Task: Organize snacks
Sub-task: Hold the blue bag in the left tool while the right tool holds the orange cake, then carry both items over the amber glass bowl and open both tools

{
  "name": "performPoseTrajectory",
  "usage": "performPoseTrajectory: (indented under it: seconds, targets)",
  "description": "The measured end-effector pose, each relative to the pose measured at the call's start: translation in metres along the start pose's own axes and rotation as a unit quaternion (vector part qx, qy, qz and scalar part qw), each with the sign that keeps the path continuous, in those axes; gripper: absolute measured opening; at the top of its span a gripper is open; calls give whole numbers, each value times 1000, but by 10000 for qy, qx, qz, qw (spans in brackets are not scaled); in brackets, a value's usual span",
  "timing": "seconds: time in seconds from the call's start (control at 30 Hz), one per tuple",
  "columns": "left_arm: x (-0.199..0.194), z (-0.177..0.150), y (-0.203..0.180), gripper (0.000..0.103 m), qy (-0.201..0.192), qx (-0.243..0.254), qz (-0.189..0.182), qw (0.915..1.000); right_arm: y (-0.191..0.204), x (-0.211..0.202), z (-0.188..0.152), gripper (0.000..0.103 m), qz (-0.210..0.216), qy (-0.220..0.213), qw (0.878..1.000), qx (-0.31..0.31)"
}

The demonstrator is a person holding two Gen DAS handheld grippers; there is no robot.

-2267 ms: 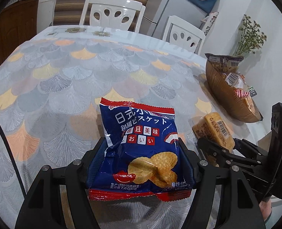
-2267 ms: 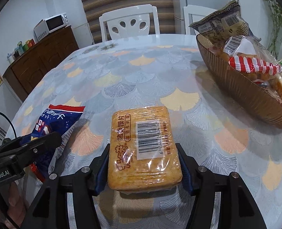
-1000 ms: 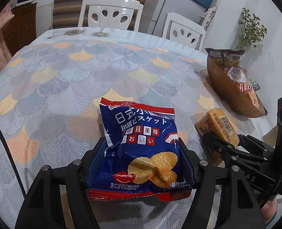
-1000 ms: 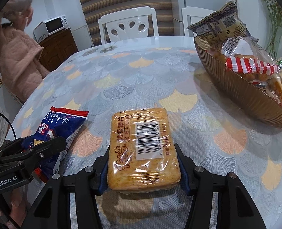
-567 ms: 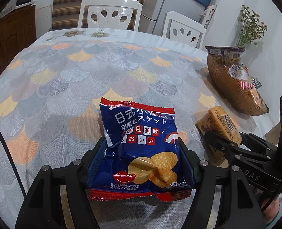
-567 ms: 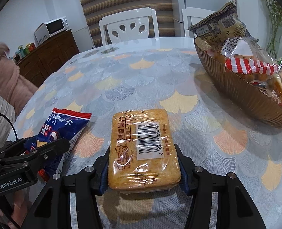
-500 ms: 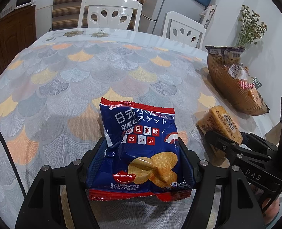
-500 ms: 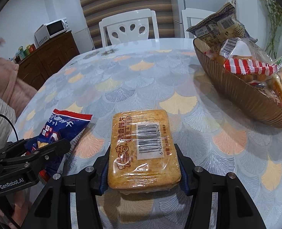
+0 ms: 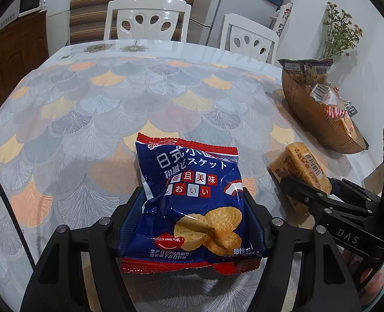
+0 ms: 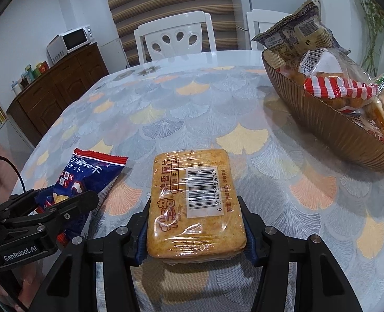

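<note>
My left gripper (image 9: 192,208) is shut on a blue biscuit bag (image 9: 192,195) with red edges, held just over the table. My right gripper (image 10: 196,218) is shut on an orange wrapped cracker pack (image 10: 194,197) with a barcode label. The cracker pack also shows in the left wrist view (image 9: 300,167), to the right of the bag. The blue bag shows in the right wrist view (image 10: 85,174) at the left. A brown ribbed snack bowl (image 10: 330,127) with several packets stands at the far right; it also shows in the left wrist view (image 9: 311,114).
The table (image 9: 114,104) has a fan-patterned cloth. Two white chairs (image 9: 146,20) stand at its far side. A wooden cabinet (image 10: 59,88) with a microwave is at the left. Dried flowers (image 9: 341,31) stand behind the bowl.
Both grippers keep their hold. The right gripper and cracker pack have shifted slightly right in the left wrist view. A person in pink at the left has left view.
</note>
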State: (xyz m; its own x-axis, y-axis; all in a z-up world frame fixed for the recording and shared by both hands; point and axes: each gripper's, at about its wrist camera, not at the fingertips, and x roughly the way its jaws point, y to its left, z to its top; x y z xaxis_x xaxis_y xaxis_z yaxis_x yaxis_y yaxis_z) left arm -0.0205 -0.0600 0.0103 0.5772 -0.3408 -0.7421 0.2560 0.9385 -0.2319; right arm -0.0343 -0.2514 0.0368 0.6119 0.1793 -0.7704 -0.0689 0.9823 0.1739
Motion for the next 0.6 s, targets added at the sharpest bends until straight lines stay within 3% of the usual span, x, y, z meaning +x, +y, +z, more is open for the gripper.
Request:
performPoseTrajectory:
  seconds: [0.13, 0.33, 0.6]
  targets:
    - [-1, 0, 0, 68, -18, 20, -31, 10000, -5, -9, 0, 54, 215, -185, 9995, 125]
    - [-13, 2, -11, 68, -189, 322, -90, 9993, -27, -23, -3, 54, 997, -152, 9926, 672]
    - [-30, 25, -37, 68, -352, 491, -391, 9974, -36, -65, -3, 54, 1170, -509, 9888, 780]
